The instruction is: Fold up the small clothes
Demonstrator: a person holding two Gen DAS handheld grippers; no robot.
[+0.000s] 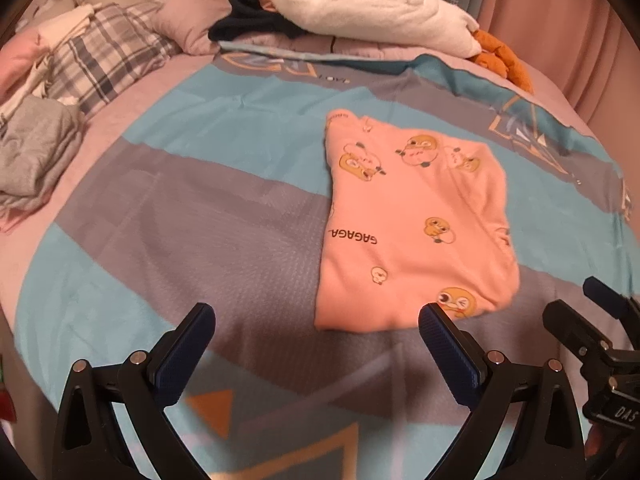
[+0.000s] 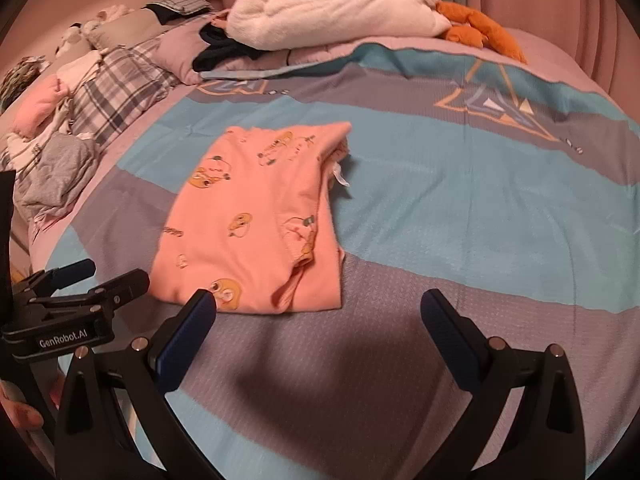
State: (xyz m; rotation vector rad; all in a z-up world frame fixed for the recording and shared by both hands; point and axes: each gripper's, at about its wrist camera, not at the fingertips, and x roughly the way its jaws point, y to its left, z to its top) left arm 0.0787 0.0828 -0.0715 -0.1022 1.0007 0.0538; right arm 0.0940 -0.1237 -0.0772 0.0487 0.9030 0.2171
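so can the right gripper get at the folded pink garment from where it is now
Probably yes. The right gripper is open and empty, the folded pink garment lies just ahead on the bedspread, and nothing lies between them.

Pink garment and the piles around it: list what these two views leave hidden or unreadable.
- Pink garment: folded, so its inner layers and type are hidden in both views.
- White tag: too small to read, right wrist view.
- Grey clothes: cut by the left edge, left wrist view.
- Dark item: partly under the white plush.
- Hand: mostly cut off.
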